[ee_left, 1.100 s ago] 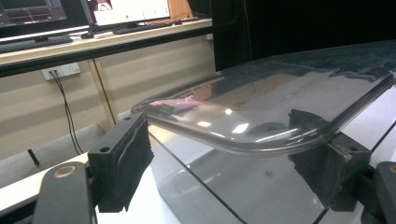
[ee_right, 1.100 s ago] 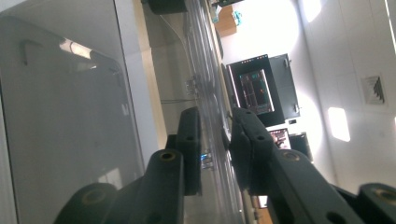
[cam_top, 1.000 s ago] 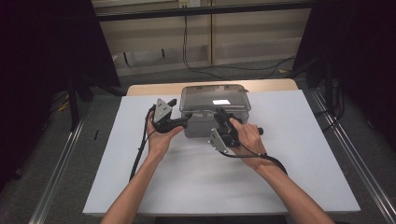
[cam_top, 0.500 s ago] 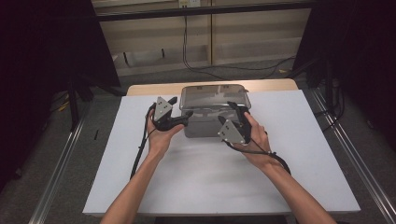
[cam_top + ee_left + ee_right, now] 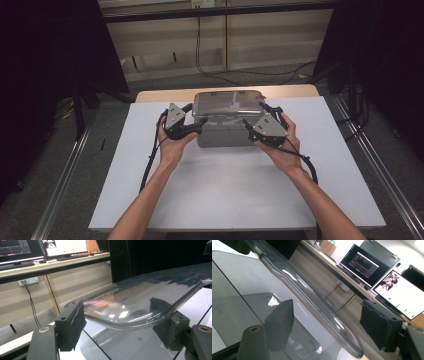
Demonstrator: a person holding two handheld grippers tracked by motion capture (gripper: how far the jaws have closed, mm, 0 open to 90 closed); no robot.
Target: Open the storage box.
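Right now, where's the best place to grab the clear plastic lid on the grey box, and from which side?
Grip the clear plastic lid by its thin overhanging rim at the two front corners, coming in level from each end; the lip juts past the grey box, so jaws can straddle it.

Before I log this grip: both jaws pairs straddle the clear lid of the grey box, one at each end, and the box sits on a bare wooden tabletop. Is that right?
Not quite. The grey box sits on a white sheet that covers the table, as the high view shows. The left gripper and right gripper do straddle the clear lid, one at each end.
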